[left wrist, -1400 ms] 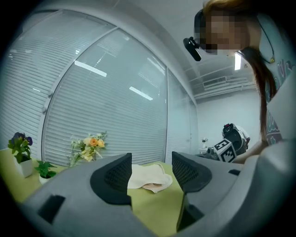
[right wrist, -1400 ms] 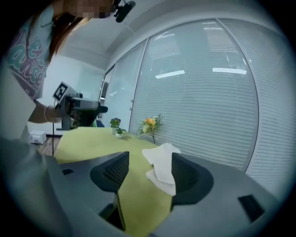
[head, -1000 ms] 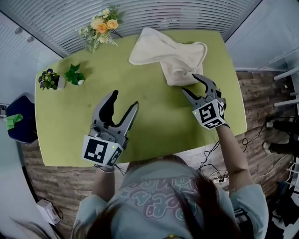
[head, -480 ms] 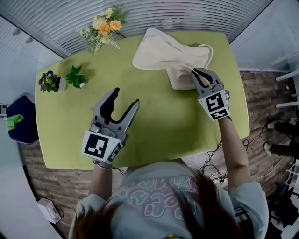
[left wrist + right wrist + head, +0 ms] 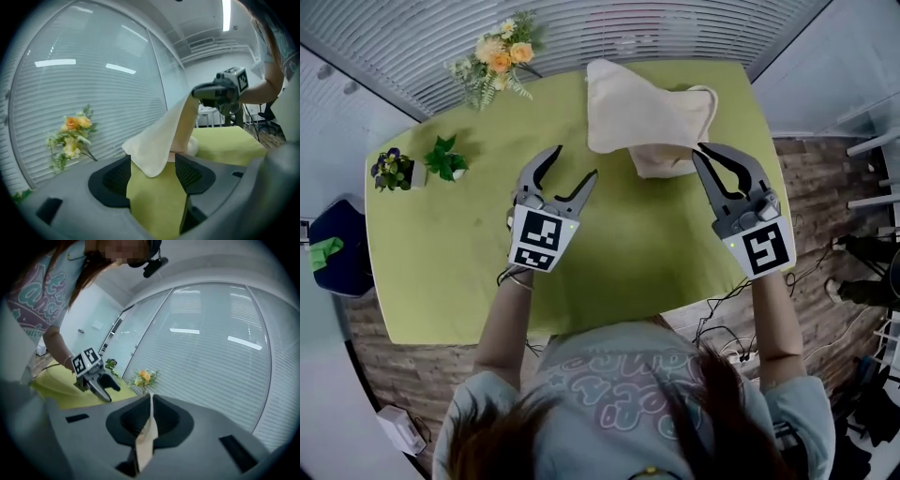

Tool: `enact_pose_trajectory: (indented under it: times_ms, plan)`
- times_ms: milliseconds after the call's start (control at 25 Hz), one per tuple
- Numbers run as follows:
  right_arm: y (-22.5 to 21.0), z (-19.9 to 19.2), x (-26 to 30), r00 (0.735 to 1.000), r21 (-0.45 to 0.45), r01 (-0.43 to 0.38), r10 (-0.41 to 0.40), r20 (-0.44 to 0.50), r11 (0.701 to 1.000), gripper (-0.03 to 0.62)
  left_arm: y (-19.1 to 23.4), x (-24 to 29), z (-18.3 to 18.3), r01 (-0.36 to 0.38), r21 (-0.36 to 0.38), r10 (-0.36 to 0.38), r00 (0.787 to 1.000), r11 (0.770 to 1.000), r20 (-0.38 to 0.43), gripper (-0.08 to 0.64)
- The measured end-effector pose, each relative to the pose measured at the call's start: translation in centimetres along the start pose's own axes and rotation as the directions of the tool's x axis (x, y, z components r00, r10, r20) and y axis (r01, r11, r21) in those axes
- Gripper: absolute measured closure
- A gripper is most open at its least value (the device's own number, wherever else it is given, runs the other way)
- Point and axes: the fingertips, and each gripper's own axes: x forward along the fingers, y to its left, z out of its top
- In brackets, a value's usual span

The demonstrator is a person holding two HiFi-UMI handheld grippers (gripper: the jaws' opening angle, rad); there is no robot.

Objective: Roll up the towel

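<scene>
In the head view, the cream cloth towel sits bunched at the upper centre of the green tabletop. Its near edge meets my right tongs at the right. My left tongs, centre left, are spread and empty, just short of the cloth.

In the left gripper view, my jaws stand wide with only tabletop between them. Beyond them the towel hangs in a peak from the right tongs at upper right.

In the right gripper view, the jaws have just been closing and now pinch a thin fold of towel.

That bite looks slim. I judge a quick pull could slip it free and drop the cloth crumpled. If my left tongs catch only one layer, the roll would start crooked.
</scene>
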Motion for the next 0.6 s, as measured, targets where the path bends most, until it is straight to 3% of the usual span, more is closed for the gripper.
enact_pose_trajectory:
  times_ms: [120,400,600]
  plan:
    - [-0.2,2.2,-1.6,1.0,0.024,0.004,-0.005,0.023,1.0,0.572,-3.9,2.8,-0.6,0.096,0.011,-0.096,0.995,0.995,-0.038,0.291]
    - [-0.1,5.1,-3.8,0.998,0.027,0.009,-0.011,0.069,1.0,0.572,-12.6,5.4,0.3,0.231,0.027,-0.23,0.972,0.973,-0.055,0.29]
    - [-0.4,6.9,-5.5,0.993,0.06,0.009,-0.016,0.118,0.998,0.572,-13.8,6.6,-0.5,0.169,0.028,-0.166,0.982,0.985,-0.092,0.285]
